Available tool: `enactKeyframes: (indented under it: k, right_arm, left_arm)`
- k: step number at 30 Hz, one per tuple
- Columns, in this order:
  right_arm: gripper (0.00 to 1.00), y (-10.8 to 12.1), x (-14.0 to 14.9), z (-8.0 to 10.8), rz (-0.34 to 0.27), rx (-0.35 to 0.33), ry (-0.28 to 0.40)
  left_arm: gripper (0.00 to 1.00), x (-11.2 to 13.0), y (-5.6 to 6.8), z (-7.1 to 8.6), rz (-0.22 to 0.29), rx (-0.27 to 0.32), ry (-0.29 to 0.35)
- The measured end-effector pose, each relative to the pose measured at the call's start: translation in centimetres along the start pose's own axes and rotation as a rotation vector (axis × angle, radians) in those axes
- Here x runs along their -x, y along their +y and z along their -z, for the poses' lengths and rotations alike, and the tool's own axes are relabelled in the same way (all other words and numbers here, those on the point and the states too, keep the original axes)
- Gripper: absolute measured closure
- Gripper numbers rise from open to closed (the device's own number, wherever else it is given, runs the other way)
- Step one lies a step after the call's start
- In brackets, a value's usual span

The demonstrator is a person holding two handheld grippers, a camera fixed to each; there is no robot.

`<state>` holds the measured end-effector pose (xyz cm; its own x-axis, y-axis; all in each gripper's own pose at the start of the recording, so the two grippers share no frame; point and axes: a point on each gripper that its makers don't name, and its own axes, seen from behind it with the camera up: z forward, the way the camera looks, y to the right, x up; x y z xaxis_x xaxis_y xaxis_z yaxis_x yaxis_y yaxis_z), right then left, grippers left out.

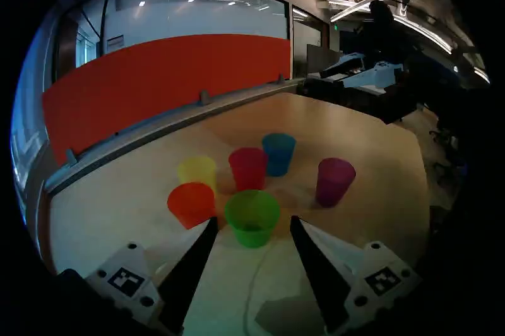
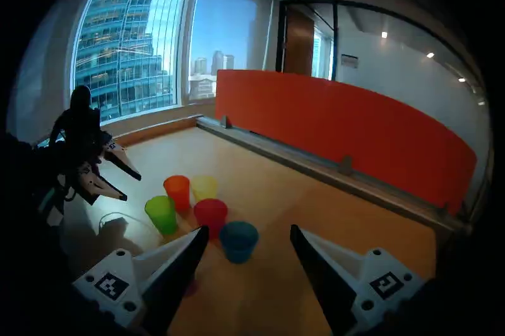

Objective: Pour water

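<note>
Several coloured plastic cups stand close together on a wooden table [image 1: 379,146]: green [image 1: 252,217], orange [image 1: 191,203], yellow [image 1: 197,172], red [image 1: 248,167], blue [image 1: 278,153] and, a little apart, purple [image 1: 334,180]. My left gripper [image 1: 254,227] is open and empty, its tips just short of the green cup on either side. My right gripper [image 2: 249,230] is also open and holds nothing, with the blue cup [image 2: 238,240] just beyond its tips. The right gripper view shows the green cup [image 2: 161,213], the orange cup [image 2: 177,191], the red cup [image 2: 211,215] and the left gripper [image 2: 129,186] beyond them.
A low orange partition [image 1: 164,80] with a grey rail runs along the table's far side. A thin white cable [image 1: 252,279] lies on the table near the left gripper. Large windows [image 2: 126,45] stand behind the person. Desks and chairs [image 1: 379,77] lie beyond the table.
</note>
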<state>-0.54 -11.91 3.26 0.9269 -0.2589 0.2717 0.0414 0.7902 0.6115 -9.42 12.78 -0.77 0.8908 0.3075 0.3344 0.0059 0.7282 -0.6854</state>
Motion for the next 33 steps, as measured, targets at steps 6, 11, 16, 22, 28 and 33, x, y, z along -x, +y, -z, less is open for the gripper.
enactKeyframes:
  k: [6,11,16,22,28,33]
  right_arm:
    - [0.0,-0.2,0.9,-1.0,0.005,-0.017,-0.023]
    - [0.0,-0.5,1.5,-1.9,0.012,-0.029,-0.04]
    - [0.0,-0.8,2.1,-2.8,0.013,-0.045,-0.054]
    - [0.0,-0.8,2.7,-3.8,0.014,-0.057,-0.07]
    - [0.0,-0.9,3.1,-4.7,0.011,-0.068,-0.08]
    - [0.0,-0.9,3.4,-5.2,0.013,-0.072,-0.089]
  left_arm:
    - [0.15,1.6,0.0,-1.3,-0.007,0.011,-0.048]
    - [0.15,2.6,-0.2,-2.5,-0.008,0.018,-0.087]
    - [0.15,3.6,-0.5,-3.5,-0.008,0.025,-0.128]
    - [0.15,4.6,-0.5,-4.8,-0.015,0.036,-0.169]
    - [0.15,5.3,-0.3,-5.9,-0.006,0.055,-0.205]
    - [0.15,5.2,-0.2,-6.7,-0.005,0.07,-0.216]
